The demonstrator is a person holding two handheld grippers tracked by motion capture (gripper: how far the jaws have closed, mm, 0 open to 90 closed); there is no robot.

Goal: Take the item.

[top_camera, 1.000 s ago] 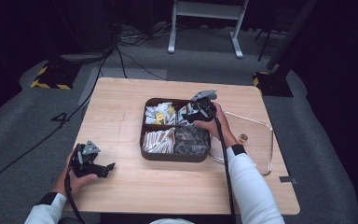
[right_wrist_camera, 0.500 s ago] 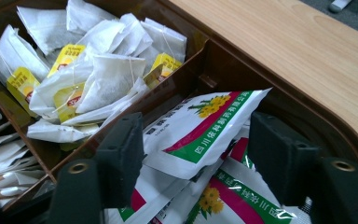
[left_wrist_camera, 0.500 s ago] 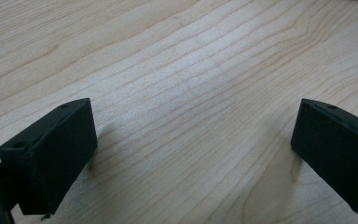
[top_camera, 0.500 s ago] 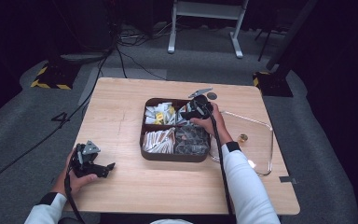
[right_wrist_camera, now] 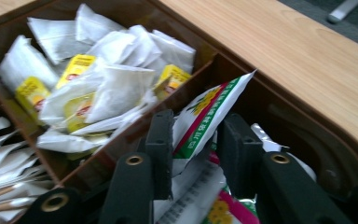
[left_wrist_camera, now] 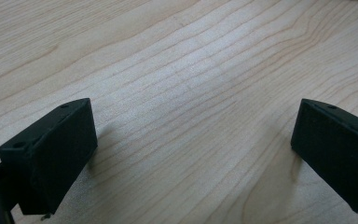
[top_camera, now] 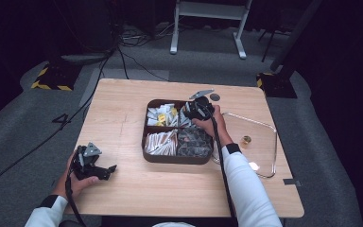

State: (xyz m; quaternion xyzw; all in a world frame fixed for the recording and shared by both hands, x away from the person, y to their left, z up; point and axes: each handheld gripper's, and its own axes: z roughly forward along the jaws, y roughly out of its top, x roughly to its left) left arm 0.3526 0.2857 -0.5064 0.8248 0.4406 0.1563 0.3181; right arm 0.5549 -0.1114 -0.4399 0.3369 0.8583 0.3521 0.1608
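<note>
The right gripper, jaws just closing, pinches a green-and-red sachet in the brown 4-compartment tray. Left of it, a compartment holds white tea bags. The left gripper gapes wide over bare table.

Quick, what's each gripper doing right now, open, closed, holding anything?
Left gripper: open, empty, over bare table.
Right gripper: jaws just closing, shut on a sachet.

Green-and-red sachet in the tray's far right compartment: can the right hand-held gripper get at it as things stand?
Probably yes. The right hand-held gripper already straddles the green-and-red sachet; its jaws have just been closing with the sachet between them. The tray wall sits beside it, not in the way.
</note>
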